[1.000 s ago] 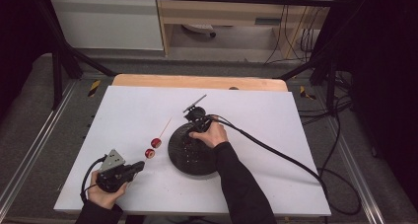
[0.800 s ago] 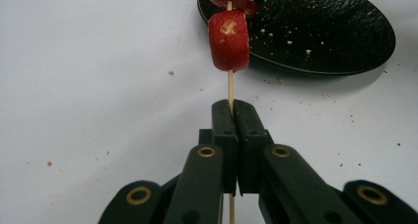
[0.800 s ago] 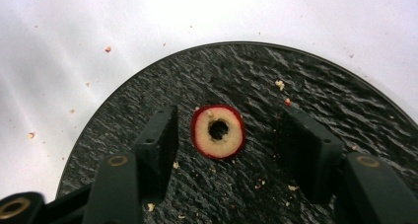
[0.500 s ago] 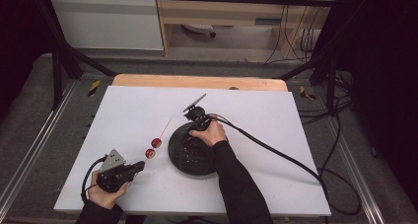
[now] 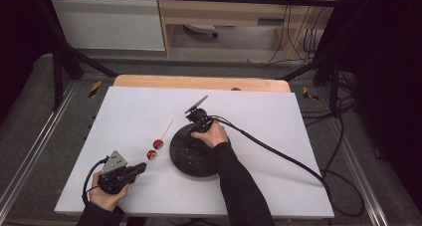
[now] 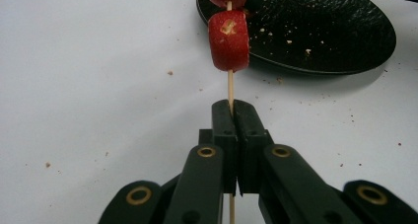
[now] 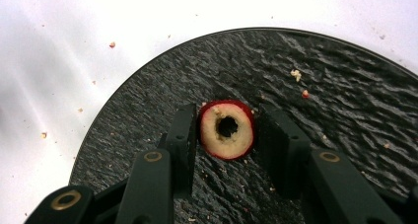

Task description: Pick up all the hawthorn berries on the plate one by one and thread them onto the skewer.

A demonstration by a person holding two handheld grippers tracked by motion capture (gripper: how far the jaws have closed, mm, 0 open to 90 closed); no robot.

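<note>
Right gripper view has the right gripper (image 7: 227,135) low over the black plate (image 7: 345,86), its jaws just closed in on a cored red fruit slice (image 7: 226,129) — both pads flank the slice, seemingly touching. Left gripper view shows the left gripper (image 6: 231,116) clamped on a thin wooden skewer (image 6: 230,86) carrying two red fruit pieces (image 6: 228,40) — beside the plate's rim, above the white table (image 5: 278,121)
</note>
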